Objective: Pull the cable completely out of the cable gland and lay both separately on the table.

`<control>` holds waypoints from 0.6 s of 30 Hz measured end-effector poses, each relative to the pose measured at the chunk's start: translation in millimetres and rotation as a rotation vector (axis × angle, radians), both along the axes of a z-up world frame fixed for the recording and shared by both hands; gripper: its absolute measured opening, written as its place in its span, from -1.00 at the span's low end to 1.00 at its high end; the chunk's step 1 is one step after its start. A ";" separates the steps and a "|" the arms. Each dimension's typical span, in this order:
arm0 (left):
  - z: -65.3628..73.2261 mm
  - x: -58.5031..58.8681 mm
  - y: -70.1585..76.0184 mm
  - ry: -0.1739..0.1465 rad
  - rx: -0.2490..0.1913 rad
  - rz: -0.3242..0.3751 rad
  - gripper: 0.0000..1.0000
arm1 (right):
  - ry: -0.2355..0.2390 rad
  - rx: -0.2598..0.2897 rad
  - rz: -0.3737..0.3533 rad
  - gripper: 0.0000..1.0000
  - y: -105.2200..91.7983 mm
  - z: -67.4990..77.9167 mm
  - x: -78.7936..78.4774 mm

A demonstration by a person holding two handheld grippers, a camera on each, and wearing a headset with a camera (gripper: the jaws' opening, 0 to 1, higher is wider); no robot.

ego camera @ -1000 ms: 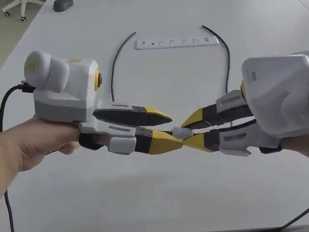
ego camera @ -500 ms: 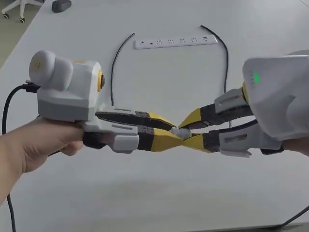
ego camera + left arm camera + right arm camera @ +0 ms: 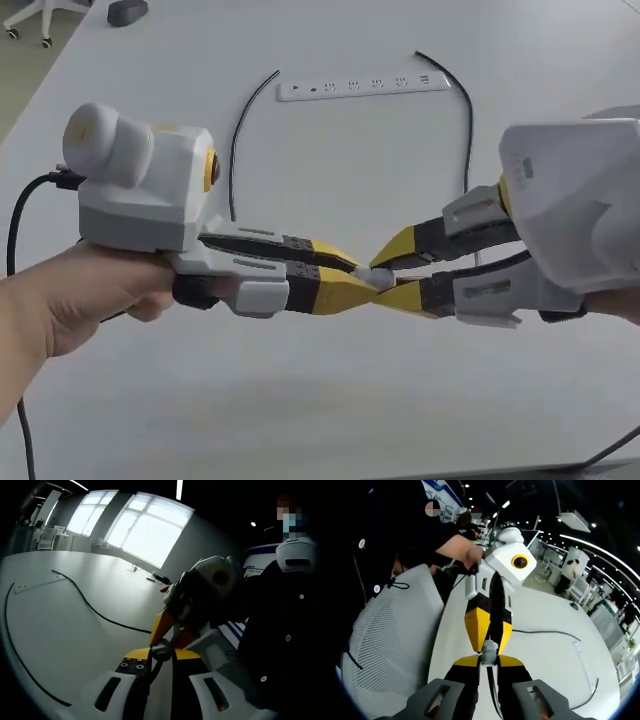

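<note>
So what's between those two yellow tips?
A small pale cable gland, pinched where left tool and right tool meet, seen in the head view.

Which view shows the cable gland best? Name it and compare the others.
Right gripper view: the cable gland is pale, sharp and central. Left gripper view shows it darker, in shadow. Head view shows a white sliver between the left gripper and right gripper.

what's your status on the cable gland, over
Left claw and right claw shut on cable gland, tip to tip, held above table. Cable not out yet, runs back between right claw's jaws. Power strip far behind, nothing blocking.
</note>
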State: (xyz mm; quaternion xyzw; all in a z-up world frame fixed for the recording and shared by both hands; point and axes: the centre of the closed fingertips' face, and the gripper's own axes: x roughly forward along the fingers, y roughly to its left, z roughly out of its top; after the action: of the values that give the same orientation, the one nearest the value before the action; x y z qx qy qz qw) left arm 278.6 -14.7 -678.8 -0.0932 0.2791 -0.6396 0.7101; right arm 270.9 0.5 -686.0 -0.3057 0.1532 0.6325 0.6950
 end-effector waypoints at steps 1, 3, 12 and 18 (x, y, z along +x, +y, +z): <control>0.0 -0.2 -0.1 -0.002 0.000 0.000 -0.67 | 0.001 0.000 0.001 -0.86 0.2 0.1 -0.3; 0.6 0.4 0.2 -0.003 -0.002 0.003 -0.67 | 0.000 0.002 -0.001 -0.86 0.1 0.2 0.4; 1.2 2.2 1.0 -0.017 -0.008 0.013 -0.67 | 0.002 0.010 -0.013 -0.86 0.5 0.5 2.6; 2.0 3.5 1.5 -0.032 -0.008 0.017 -0.68 | 0.001 0.015 -0.018 -0.86 0.4 0.7 4.3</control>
State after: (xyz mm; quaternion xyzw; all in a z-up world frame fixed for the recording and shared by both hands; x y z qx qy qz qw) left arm 282.0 -13.2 -676.8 -0.0882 0.2642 -0.6361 0.7196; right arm 275.2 0.9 -685.3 -0.2987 0.1516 0.6276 0.7028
